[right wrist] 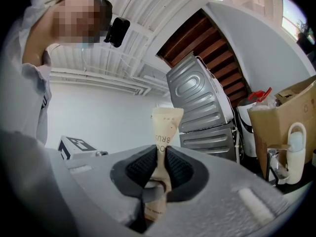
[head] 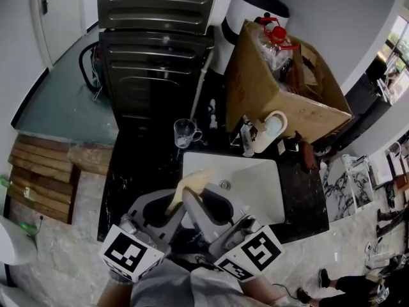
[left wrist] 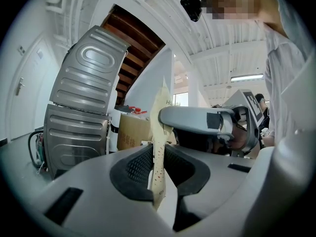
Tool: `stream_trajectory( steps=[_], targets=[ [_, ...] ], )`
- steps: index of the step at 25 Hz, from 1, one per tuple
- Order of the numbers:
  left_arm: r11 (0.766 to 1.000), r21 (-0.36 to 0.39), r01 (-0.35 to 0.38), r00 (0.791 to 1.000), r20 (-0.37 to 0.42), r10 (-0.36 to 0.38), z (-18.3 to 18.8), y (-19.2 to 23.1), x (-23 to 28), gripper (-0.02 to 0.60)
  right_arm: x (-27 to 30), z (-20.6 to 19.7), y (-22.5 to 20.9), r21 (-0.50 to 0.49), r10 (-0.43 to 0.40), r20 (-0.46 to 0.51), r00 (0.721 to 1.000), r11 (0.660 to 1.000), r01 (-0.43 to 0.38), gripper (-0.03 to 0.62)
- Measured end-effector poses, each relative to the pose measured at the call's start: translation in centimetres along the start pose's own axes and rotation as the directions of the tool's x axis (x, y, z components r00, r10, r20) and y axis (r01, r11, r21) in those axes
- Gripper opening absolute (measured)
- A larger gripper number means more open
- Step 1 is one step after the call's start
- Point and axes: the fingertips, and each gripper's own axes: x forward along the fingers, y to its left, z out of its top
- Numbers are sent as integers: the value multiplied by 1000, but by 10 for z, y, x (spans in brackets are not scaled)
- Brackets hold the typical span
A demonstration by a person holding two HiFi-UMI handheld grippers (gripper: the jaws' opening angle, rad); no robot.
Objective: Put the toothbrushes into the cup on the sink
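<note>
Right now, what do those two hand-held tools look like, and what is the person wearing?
The left gripper and the right gripper look alike: bulky, rounded bodies of light grey plastic. Their jaws are lined with black ribbed pads. Each carries a white cube printed with black square markers. The person wears a white top.

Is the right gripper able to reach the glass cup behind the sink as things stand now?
Probably yes, though not freely. Only the sink basin lies between the right gripper and the glass cup. But that gripper is clamped on the toothbrush packet, which the left gripper grips too.
</note>
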Motion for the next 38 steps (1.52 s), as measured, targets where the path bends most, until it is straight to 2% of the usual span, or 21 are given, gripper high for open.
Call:
stream_trajectory(
  steps=[5, 14, 22, 26, 31, 38],
  targets=[
    [995, 97, -3, 1000, 6, 2, -6, 7, -3, 61, -3, 7, -6, -7, -14, 15, 1000, 1000, 15, 48],
    [997, 79, -9, 1000, -28, 11, -15, 6, -2, 64, -8, 28, -27, -51, -59, 55, 997, 997, 61, 48],
    [997, 63, -33, 999, 13, 32, -9, 10, -12, 56, 2, 51, -62, -95, -103, 115, 988, 989, 114, 48],
    [996, 60, -61, 998, 25, 60, -7, 14, -20, 9, 13, 63, -86, -128, -111, 152, 982, 983, 131, 48],
    [994, 50, -102, 995, 7, 102, -12, 22, -28, 6, 31, 71, -122, -161, -136, 181, 974, 973, 166, 48],
    [986, 49, -157, 987, -12, 157, -17, 34, -41, 5, 67, 58, -159, -147, -162, 160, 974, 972, 185, 48]
  ],
)
